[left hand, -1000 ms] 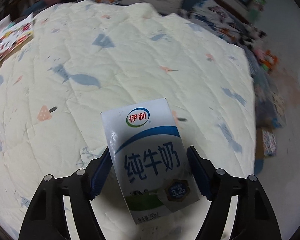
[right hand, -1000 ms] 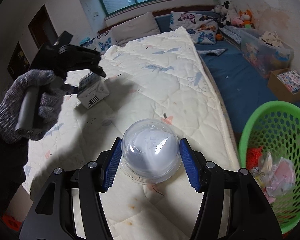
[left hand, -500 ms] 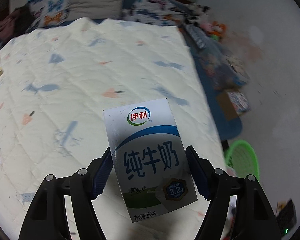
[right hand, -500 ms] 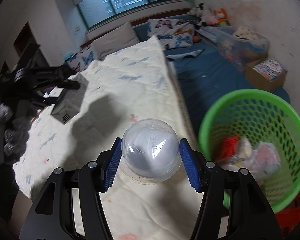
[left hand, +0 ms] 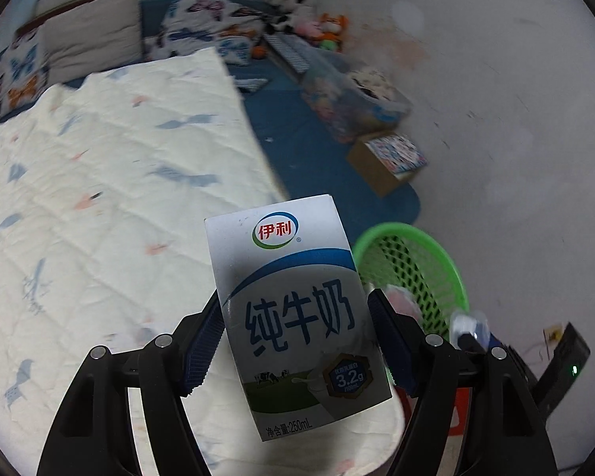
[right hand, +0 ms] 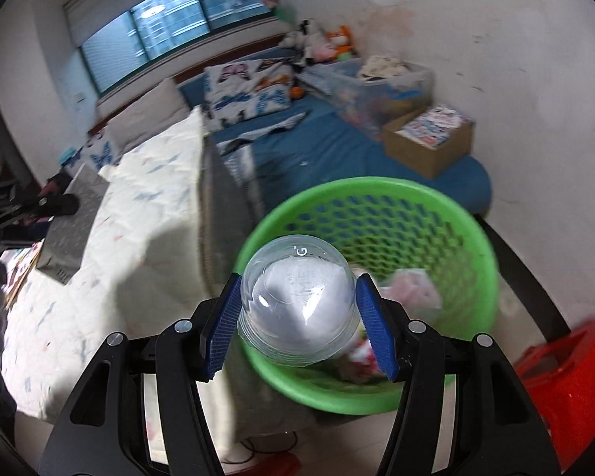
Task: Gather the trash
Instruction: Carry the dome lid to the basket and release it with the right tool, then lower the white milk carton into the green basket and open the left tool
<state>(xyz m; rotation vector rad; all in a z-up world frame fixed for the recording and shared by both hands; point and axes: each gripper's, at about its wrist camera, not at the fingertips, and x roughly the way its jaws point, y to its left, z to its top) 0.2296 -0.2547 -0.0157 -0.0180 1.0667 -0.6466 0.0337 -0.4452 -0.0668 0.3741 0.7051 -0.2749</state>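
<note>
My left gripper (left hand: 297, 337) is shut on a white and blue milk carton (left hand: 293, 305), held in the air over the bed's right edge, left of the green basket (left hand: 448, 265). My right gripper (right hand: 297, 317) is shut on a clear plastic dome cup (right hand: 297, 309), held above the near left rim of the green mesh basket (right hand: 436, 206). The basket holds crumpled pink and red trash (right hand: 412, 293). The carton and left gripper show at the far left of the right wrist view (right hand: 67, 230). The right gripper's tip with the cup shows in the left wrist view (left hand: 468, 329).
The bed with a cream quilt (left hand: 99, 182) fills the left. A blue mat (right hand: 337, 150), a cardboard box (right hand: 428, 139), a clear storage bin (right hand: 377, 79) and plush toys lie along the wall. A red object (right hand: 567, 377) stands right of the basket.
Both grippers have swung right from over the bed toward the basket. The cup now hangs over the basket's rim. The carton now sits near the bed's edge with the basket beside it.
</note>
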